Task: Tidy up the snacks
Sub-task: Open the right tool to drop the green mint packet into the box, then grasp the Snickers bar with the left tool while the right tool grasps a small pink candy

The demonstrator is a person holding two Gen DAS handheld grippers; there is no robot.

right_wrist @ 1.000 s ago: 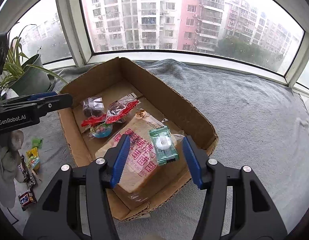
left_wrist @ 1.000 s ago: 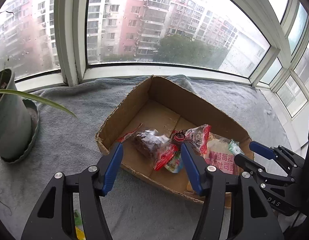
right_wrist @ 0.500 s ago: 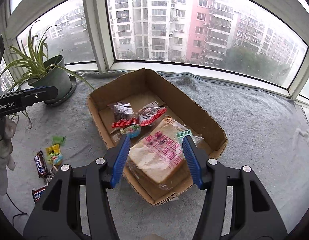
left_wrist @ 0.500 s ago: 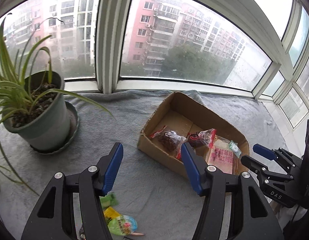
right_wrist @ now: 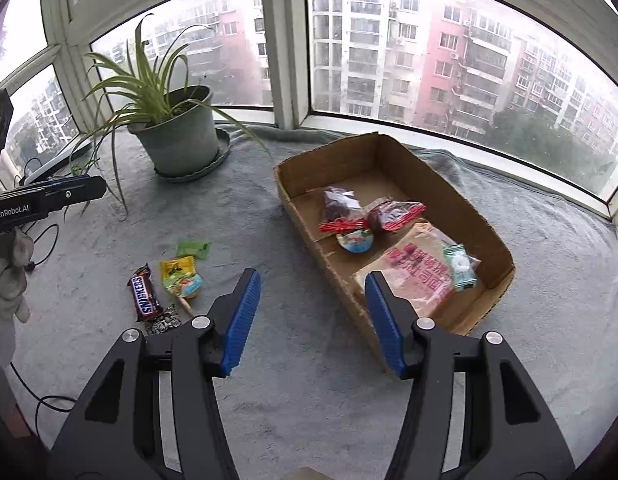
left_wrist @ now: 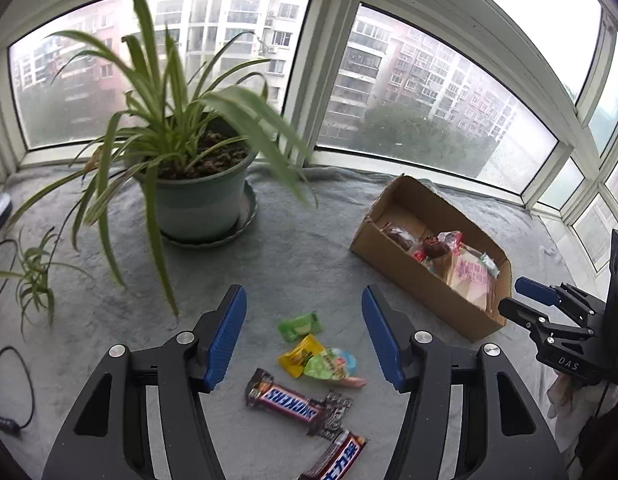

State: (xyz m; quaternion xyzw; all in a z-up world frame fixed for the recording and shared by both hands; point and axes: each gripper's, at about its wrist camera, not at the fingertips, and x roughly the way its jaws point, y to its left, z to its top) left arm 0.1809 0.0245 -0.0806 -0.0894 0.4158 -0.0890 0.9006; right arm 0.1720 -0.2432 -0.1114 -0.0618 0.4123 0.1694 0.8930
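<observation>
Jaws of left gripper (left_wrist: 303,338) and right gripper (right_wrist: 311,318) both released; Snickers bar (left_wrist: 285,400) apparently untouched.

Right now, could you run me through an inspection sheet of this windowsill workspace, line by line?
Surface: grey towel-like cloth covering the sill.
Job's things: cardboard box holding a bread pack, a mint-green candy, two red-edged snack bags and a round sweet; outside it on the cloth lie a Snickers bar, a green sachet, a yellow packet, a light green and blue sweet and two more dark bars.
Clutter: potted plant on a saucer.
Grippers: left gripper open, empty, above the loose snacks; right gripper open, empty, at the box's near edge.
Cables: black cable on the left.
Surroundings: bay windows, apartment blocks outside.
</observation>
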